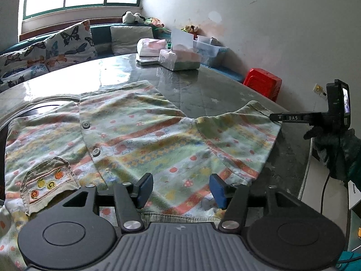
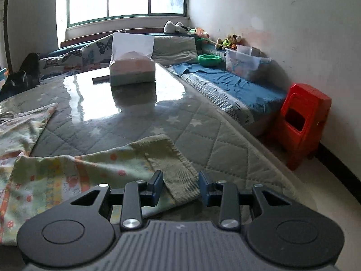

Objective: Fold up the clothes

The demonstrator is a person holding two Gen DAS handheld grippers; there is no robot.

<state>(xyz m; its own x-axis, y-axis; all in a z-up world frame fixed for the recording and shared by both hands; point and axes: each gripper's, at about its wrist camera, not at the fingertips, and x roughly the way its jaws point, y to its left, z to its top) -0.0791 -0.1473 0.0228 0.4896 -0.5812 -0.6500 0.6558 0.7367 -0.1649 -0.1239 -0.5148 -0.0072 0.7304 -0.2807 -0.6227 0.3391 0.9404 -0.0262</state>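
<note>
A child's striped, fruit-print buttoned shirt (image 1: 140,135) lies spread flat on the table, with a small embroidered pocket (image 1: 48,180) at the left. My left gripper (image 1: 180,189) is open above the shirt's near hem. The shirt's right sleeve (image 2: 126,164) ends in a ribbed cuff (image 2: 178,176). My right gripper (image 2: 180,187) is open, with its jaws on either side of that cuff. It also shows in the left wrist view (image 1: 274,117) at the sleeve's end.
The table (image 2: 203,131) has a quilted cover under glass. A tissue box (image 2: 132,67) and bagged packs (image 1: 153,47) stand at the far side. A red stool (image 2: 302,122), a blue-covered bench (image 2: 230,90) and butterfly cushions (image 1: 56,45) surround it.
</note>
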